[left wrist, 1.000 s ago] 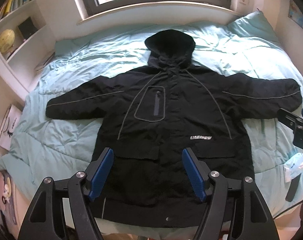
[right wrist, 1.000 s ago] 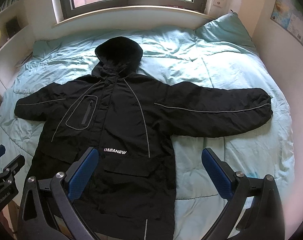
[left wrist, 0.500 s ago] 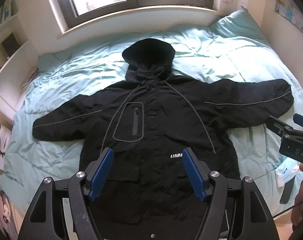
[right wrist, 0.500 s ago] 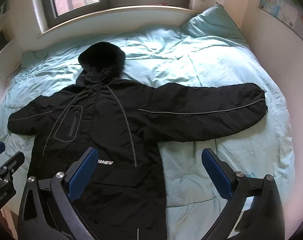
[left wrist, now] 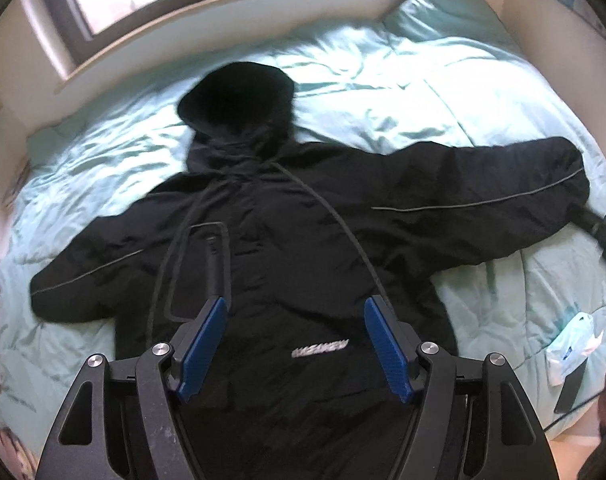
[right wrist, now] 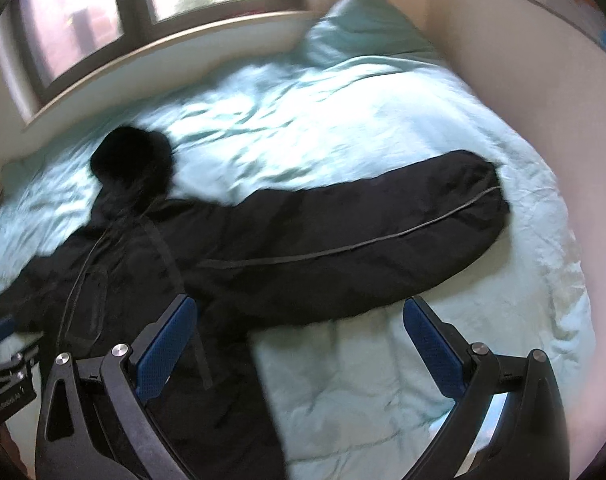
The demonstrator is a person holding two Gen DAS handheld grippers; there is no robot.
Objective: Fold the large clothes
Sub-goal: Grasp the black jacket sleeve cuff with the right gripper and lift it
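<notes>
A large black hooded jacket (left wrist: 287, 240) lies flat, front up, on a teal bed, both sleeves spread out. It also shows in the right wrist view (right wrist: 263, 256). My left gripper (left wrist: 295, 344) is open and empty, hovering over the jacket's lower chest near the white logo (left wrist: 321, 348). My right gripper (right wrist: 299, 340) is open and empty, above the bedding just under the right sleeve (right wrist: 383, 236). The right gripper's tip shows at the far right of the left wrist view (left wrist: 603, 228), near the sleeve cuff.
The teal duvet (left wrist: 443, 92) covers the bed, with a pillow (right wrist: 363, 28) at the back right. A window sill (left wrist: 223, 24) runs behind the bed. A wall stands close on the right (right wrist: 523, 60). A white packet (left wrist: 571, 344) and a dark flat item lie at the bed's right edge.
Both grippers have moved forward and lower toward the bed. The right view has swung to the right, onto the right sleeve. The jacket has not moved.
</notes>
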